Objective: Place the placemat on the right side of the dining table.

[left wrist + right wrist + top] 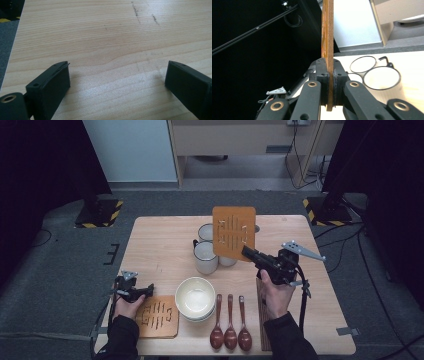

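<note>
My right gripper (247,252) holds a brown slotted mat (233,232) up in the air over the mugs. In the right gripper view that mat (327,37) is edge-on and upright, with the right gripper (330,68) shut on its lower edge. My left gripper (148,291) rests low at the table's front left, just above a second slotted mat (159,316) that lies flat. In the left gripper view the left gripper (117,77) is wide open over bare wood, with nothing between the jaws.
Three white mugs (206,257) stand mid-table, partly behind the raised mat. A stack of pale bowls (195,298) sits at the front, with three dark wooden spoons (230,326) to its right. The wooden table (160,245) has bare room at its left and far right.
</note>
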Tool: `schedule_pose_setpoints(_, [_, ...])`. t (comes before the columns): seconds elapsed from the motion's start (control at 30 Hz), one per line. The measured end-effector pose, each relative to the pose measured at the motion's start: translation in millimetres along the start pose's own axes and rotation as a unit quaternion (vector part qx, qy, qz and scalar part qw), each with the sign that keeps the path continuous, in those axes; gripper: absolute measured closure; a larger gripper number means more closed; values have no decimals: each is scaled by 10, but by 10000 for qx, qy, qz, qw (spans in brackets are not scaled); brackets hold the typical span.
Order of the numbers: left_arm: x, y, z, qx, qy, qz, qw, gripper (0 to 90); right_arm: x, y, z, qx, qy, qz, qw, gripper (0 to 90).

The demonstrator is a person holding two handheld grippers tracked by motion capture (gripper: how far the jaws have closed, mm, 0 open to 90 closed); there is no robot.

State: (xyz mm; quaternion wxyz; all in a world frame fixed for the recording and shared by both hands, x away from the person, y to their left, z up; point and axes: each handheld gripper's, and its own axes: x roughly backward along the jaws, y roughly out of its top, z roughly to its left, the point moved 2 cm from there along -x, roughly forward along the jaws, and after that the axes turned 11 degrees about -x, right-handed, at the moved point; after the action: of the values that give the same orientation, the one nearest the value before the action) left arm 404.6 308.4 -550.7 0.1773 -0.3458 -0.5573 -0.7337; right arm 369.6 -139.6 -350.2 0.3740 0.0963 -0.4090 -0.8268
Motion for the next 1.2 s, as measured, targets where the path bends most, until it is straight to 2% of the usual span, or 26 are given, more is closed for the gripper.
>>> schedule_pose_setpoints(0.47, [-11, 2, 12, 45, 44, 74, 10000, 7, 213, 126, -288, -26, -378, -113, 9992, 869])
schedule_pose_setpoints(0.73, [-13, 3, 12, 50, 47, 79, 9999, 3, 330, 193, -425, -94, -511, -198, 9985, 869])
schedule_pose_setpoints(1.2, [-13, 3, 12, 49, 47, 79, 9999, 2, 538, 202, -729, -175, -880, -188, 9958, 869])
